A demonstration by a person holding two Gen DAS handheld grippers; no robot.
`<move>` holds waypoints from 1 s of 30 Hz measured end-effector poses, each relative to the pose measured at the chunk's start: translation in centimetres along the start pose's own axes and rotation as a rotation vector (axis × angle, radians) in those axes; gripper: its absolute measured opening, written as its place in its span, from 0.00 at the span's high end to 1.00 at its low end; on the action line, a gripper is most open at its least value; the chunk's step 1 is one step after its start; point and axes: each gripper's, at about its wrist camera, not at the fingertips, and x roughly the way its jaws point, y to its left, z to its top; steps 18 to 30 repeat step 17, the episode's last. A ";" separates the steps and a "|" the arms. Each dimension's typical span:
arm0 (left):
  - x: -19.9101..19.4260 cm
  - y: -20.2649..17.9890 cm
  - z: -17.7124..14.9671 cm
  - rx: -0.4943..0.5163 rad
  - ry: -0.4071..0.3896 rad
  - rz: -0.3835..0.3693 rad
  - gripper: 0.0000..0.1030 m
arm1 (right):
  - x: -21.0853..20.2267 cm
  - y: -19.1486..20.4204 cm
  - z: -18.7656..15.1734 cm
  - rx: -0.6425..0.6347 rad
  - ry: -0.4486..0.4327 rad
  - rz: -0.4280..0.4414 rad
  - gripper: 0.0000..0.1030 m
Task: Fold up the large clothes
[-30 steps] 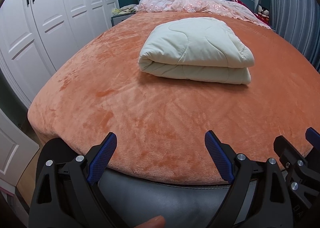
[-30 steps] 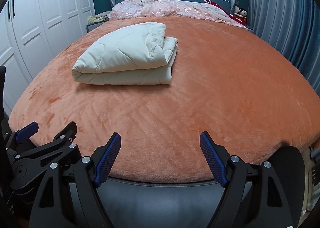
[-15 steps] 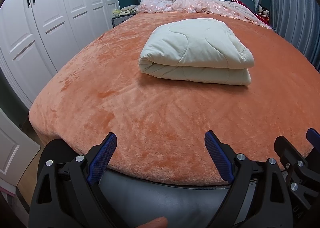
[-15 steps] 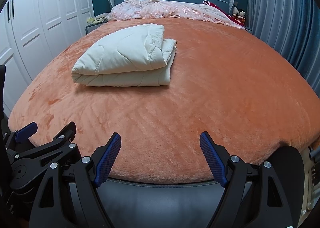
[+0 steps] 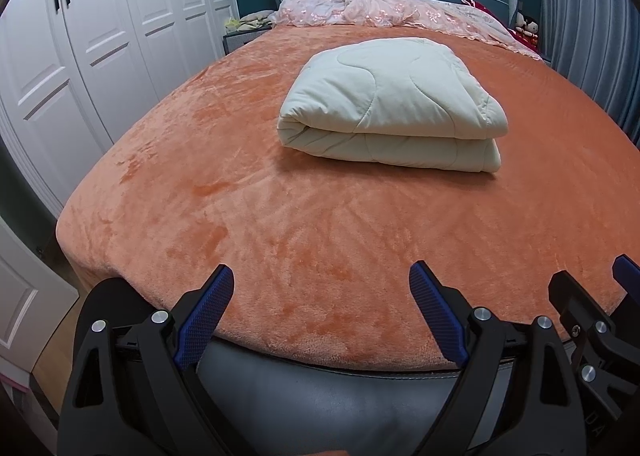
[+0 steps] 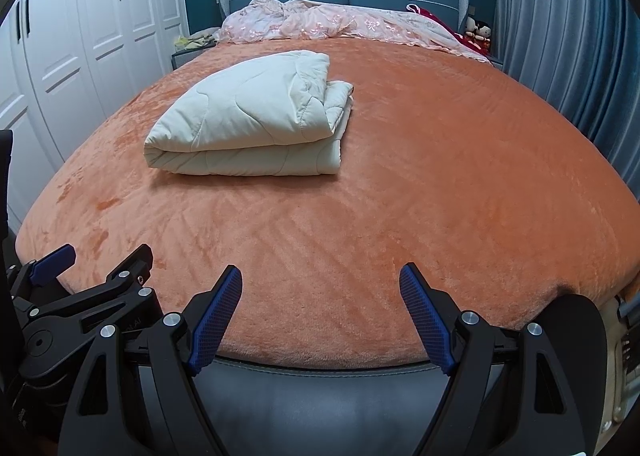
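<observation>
Right view alone: folded quilt (image 6: 248,127) layered open end.

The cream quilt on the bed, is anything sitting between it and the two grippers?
Nothing visible. Only bare orange bedspread lies between the folded cream quilt and the left gripper or the right gripper. Both sets of jaws stand open and empty at the foot of the bed.

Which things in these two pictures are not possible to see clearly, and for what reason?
- Folded quilt: far side and underside hidden by its own bulk, both views.
- Bedside table items: too small, right wrist view.
- Right claw: cut by the picture edge, left wrist view.
- Floor beyond the bed: hidden.
</observation>
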 end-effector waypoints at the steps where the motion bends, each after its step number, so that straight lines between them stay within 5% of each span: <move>1: 0.0 0.0 0.0 -0.001 -0.001 0.000 0.16 | 0.0 0.0 0.0 0.000 -0.001 0.000 0.24; 30: 0.0 0.1 0.2 0.007 -0.011 -0.021 0.21 | -0.2 -0.1 0.2 0.004 -0.013 -0.012 0.23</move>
